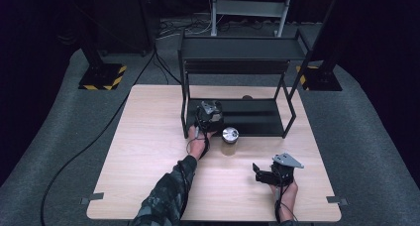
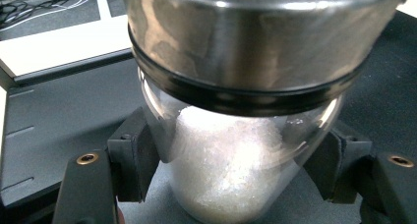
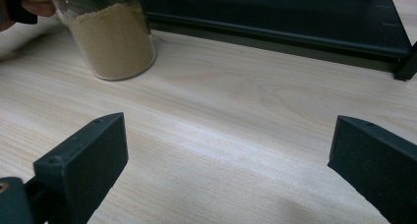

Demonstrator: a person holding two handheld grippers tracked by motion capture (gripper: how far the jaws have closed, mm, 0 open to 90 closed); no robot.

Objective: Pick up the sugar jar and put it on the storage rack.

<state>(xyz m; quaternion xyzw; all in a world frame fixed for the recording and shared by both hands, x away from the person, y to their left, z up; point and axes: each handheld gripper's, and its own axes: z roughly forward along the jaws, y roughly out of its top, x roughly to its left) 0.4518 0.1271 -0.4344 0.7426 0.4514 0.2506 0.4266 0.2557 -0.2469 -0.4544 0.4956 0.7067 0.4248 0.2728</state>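
The left gripper (image 2: pixel 231 170) pinches a glass jar of white grains (image 2: pixel 231 175) just under its steel lid (image 2: pixel 255 32), over the lower tray of the black rack (image 1: pixel 257 118). Just beside it, a jar of brown powder (image 3: pixel 114 37) stands on the bench (image 1: pixel 148 151). Well apart, the right gripper (image 3: pixel 226 170) hangs spread above bare wood.

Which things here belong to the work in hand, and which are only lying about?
In use:
- left gripper, shut on the jar of white grains
- black shelf under that jar, probably

Lying about:
- jar of brown powder on the table
- right gripper, open and holding nothing
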